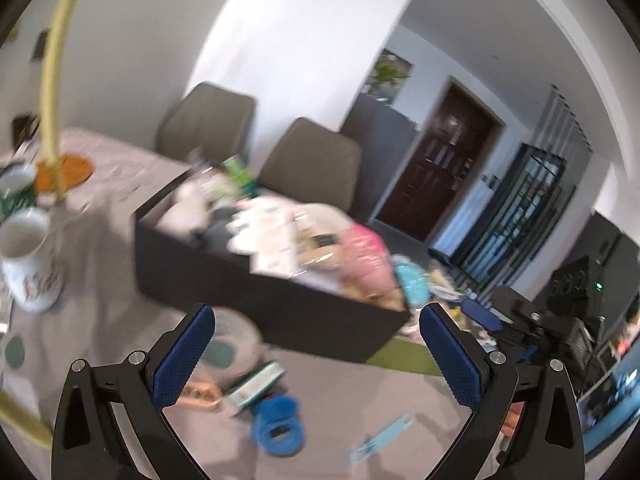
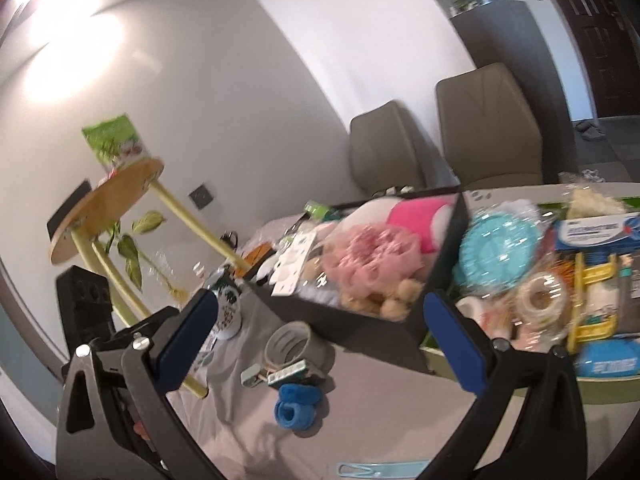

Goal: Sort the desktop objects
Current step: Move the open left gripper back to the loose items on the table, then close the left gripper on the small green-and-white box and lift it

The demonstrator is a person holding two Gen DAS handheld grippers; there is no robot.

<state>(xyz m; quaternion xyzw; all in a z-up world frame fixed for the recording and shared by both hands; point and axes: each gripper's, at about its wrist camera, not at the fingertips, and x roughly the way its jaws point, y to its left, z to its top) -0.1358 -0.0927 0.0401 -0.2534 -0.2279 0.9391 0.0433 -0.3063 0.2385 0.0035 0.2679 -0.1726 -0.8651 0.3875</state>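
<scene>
Both grippers, left (image 1: 316,354) and right (image 2: 320,344), hang open, empty, above the blue roll (image 2: 298,406).

Both views are smearing with motion blur, the box (image 1: 256,280) contents and mug (image 1: 30,264) softest. Glare is blooming on the wall (image 2: 76,36) upper left in the right view. Daylight is evening the room; fisheye is bending edges, corners going black.
</scene>
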